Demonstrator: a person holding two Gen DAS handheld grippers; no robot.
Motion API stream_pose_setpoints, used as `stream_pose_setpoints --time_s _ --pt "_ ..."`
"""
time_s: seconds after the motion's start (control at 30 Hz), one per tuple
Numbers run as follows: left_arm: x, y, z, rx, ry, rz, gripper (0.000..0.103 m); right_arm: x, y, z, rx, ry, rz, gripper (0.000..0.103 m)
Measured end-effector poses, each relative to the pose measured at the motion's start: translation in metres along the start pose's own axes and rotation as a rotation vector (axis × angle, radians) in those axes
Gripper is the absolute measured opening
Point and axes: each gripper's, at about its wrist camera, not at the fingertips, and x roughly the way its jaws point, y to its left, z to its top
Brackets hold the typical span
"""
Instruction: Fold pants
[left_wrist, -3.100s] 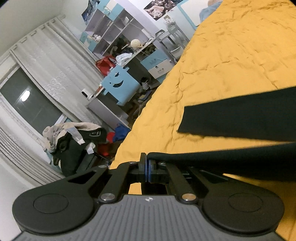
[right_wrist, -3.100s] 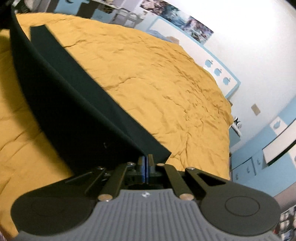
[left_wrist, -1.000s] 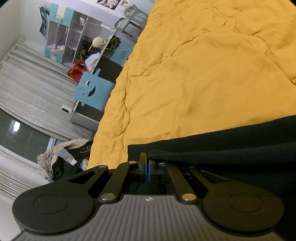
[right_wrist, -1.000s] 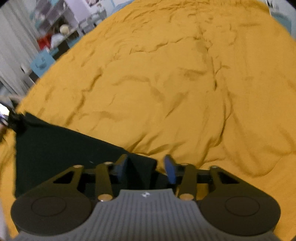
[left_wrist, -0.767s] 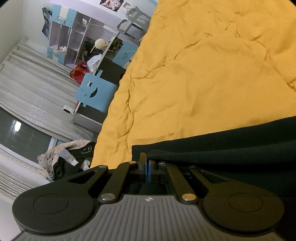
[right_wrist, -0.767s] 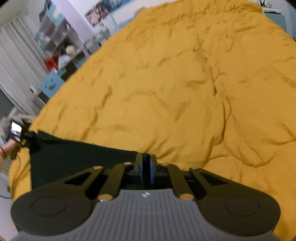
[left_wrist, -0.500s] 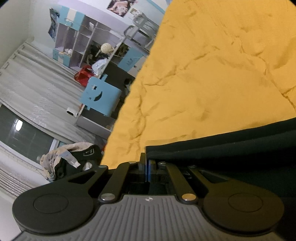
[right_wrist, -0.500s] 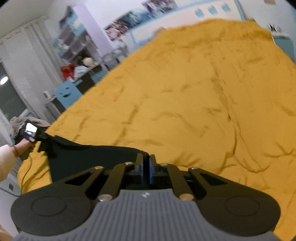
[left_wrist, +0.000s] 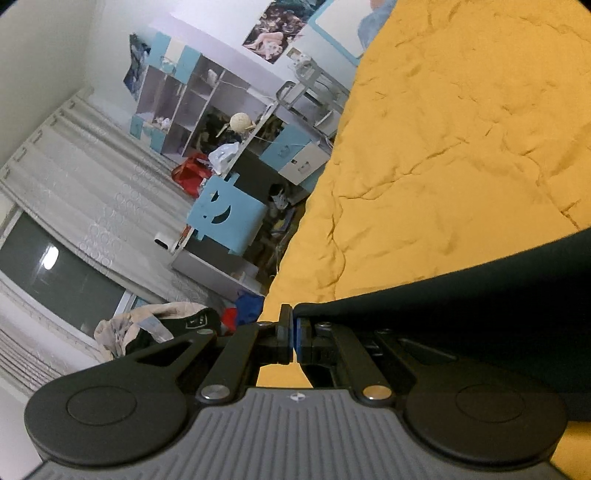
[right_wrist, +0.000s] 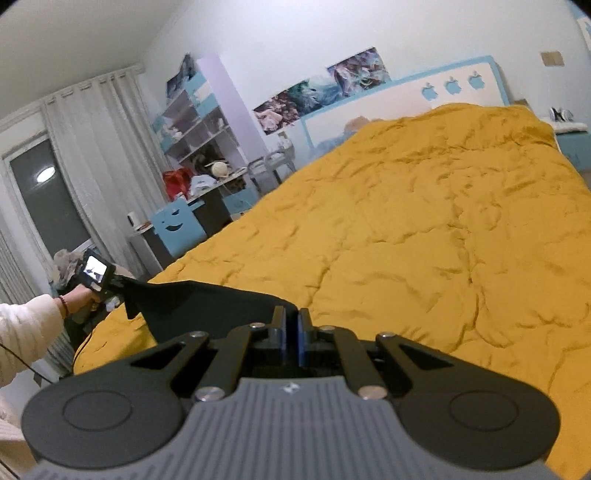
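Observation:
Dark pants (left_wrist: 461, 314) hang stretched between my two grippers above a yellow bedspread (left_wrist: 461, 147). My left gripper (left_wrist: 294, 325) is shut on one corner of the cloth, which runs off to the right edge of the left wrist view. In the right wrist view my right gripper (right_wrist: 291, 321) is shut on the other corner of the pants (right_wrist: 207, 306). The cloth spans left from there to the left gripper (right_wrist: 120, 284), held by a hand in a white sleeve (right_wrist: 26, 325). The lower part of the pants is hidden behind the gripper bodies.
The yellow bedspread (right_wrist: 424, 240) fills the right and far side, up to a blue and white headboard (right_wrist: 406, 99). Left of the bed stand a blue chair (right_wrist: 177, 225), a cluttered desk, shelves (right_wrist: 195, 122), curtains and a clothes pile (left_wrist: 159, 328).
My right gripper shut on the pants corner, then rose and tilted up so the room shows. My left gripper lifted its corner too. The pants went from lying on the bed to hanging between both.

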Motion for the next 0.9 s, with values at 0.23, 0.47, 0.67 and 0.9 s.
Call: stream_pose_setpoints --time_s 0.23,0.47,0.67,0.9 --pt "0.033 -0.050 0.016 0.117 0.036 0.018 0.001 0.069 -0.057 -0.013 0.111 0.091 -0.127 0.000" --pt "0.061 -0.093 0.027 0.206 0.052 0.032 0.001 0.136 -0.100 -0.018 0.151 0.176 -0.201 0.000" --pt "0.080 -0.121 0.029 0.264 0.062 0.035 0.001 0.168 -0.118 -0.023 0.157 0.230 -0.256 0.000" --pt "0.091 -0.133 0.023 0.283 0.087 0.034 0.001 0.190 -0.122 -0.027 0.134 0.281 -0.331 0.000"
